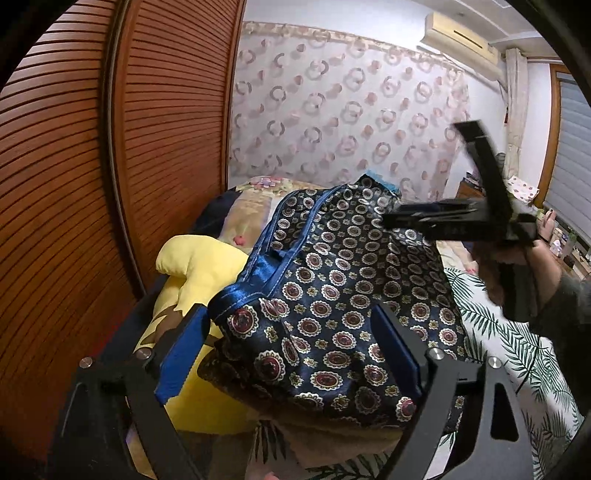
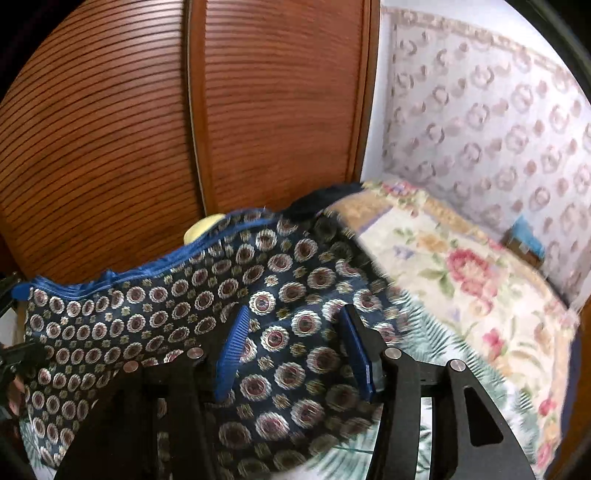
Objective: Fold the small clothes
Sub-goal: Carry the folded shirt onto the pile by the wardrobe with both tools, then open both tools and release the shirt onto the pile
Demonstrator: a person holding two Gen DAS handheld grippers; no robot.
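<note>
Left gripper [image 1: 291,354] spread wide, blue pads either side of the satin garment [image 1: 343,295] without pressing it, cloth draped loose between the open fingers. Right gripper [image 2: 295,354] likewise parted, blue pads [image 2: 232,347] standing clear of the fabric [image 2: 184,314] lying under and between them; seen from the left camera as a black frame [image 1: 476,218] held in a hand [image 1: 517,254] at the garment's far edge, motion-blurred, so contact with the cloth hard to judge there.

Behind everything, tall louvred wooden wardrobe doors [image 1: 110,147], and a wall hung with a ring-patterned curtain [image 1: 351,110]. Air conditioner [image 1: 458,33] high on the wall. Below, a bed spread with a leaf-print sheet [image 1: 517,350] and, further back, a floral quilt [image 2: 461,266].

Navy satin garment patterned with round medallions and edged in bright blue trim [image 1: 258,273], heaped on the bed on top of other cloth, one corner raised toward the left gripper. Yellow cloth [image 1: 199,266] tucked beside and partly beneath it, next to the wardrobe. Small blue item [image 2: 528,236] at the curtain's foot, too blurred to name.
</note>
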